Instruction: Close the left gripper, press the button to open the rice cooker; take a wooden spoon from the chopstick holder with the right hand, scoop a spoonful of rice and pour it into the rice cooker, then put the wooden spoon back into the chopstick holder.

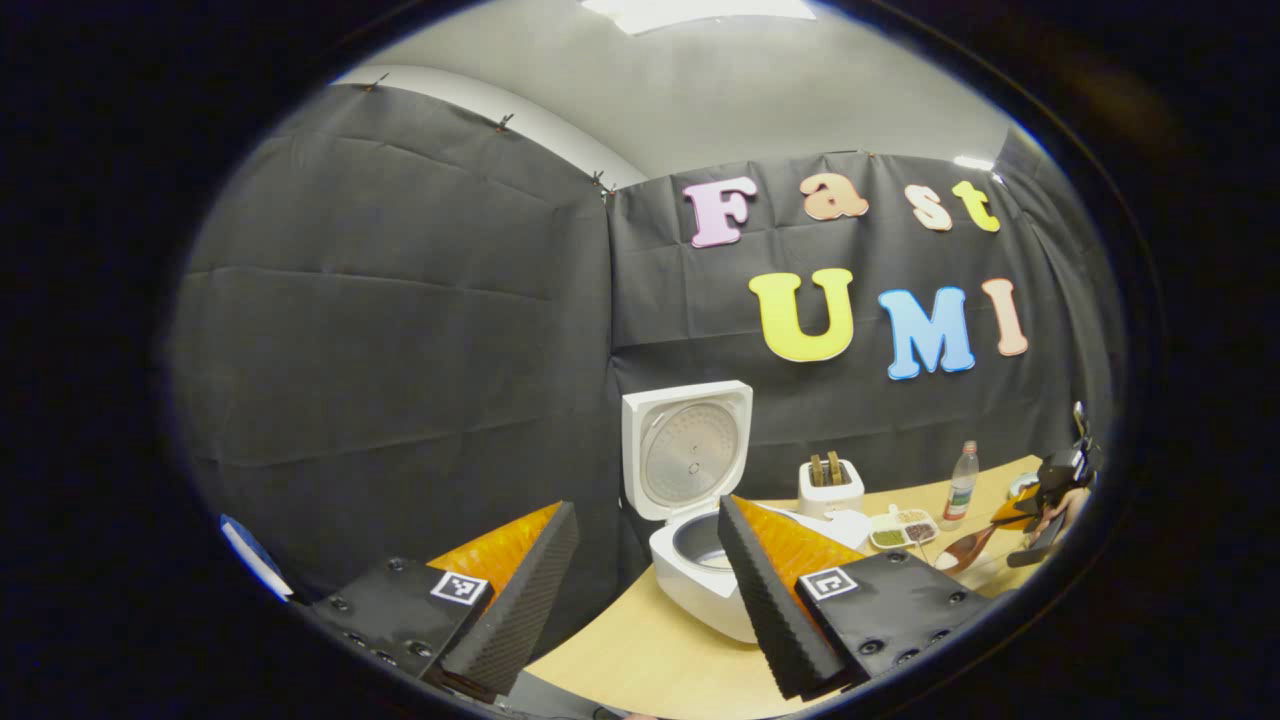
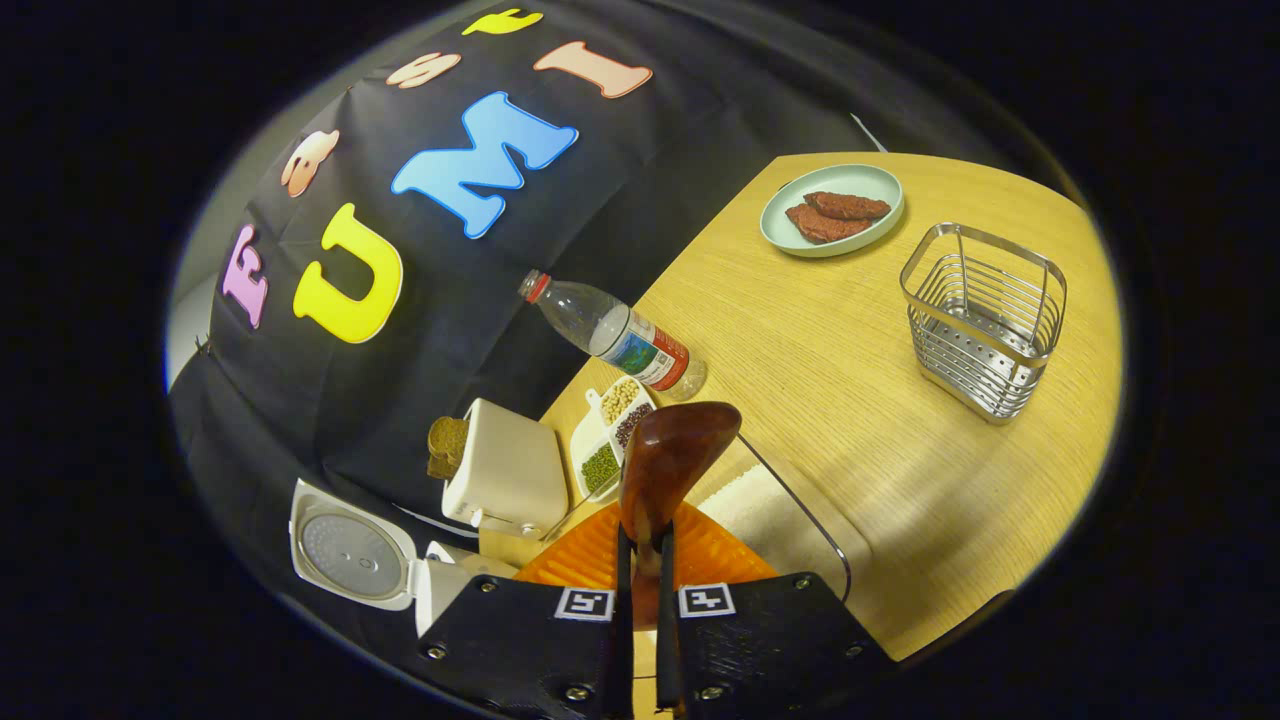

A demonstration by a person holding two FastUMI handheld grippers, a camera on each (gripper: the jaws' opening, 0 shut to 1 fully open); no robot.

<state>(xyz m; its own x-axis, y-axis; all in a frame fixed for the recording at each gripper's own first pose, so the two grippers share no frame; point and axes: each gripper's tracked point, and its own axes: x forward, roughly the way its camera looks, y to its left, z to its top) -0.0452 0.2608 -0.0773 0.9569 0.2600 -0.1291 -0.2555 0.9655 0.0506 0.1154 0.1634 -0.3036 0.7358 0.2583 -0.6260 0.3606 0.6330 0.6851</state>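
While clamped, wooden spoon [image 2: 668, 468] bowl fwd, lengthwise

Open pot mouth, crowded strip along the wall

Rice cooker [image 1: 700, 560] taken as landmark, lid [image 1: 686, 448] standing upright behind the pot and blocking any approach from the wall side; mouth of the pot bare from above. Just beside it, a toaster [image 1: 831, 487] with bread in its slots, then a divided dish of beans [image 1: 903, 527] and a water bottle [image 1: 960, 485], all ranged close along the cloth wall. Farther from the cooker, open wooden tabletop [image 2: 800, 340], broken by a wire chopstick holder [image 2: 983, 320] and a plate of meat [image 2: 832, 209], well apart. A clear container of rice [image 2: 775, 515] under the wooden spoon [image 2: 672, 460].
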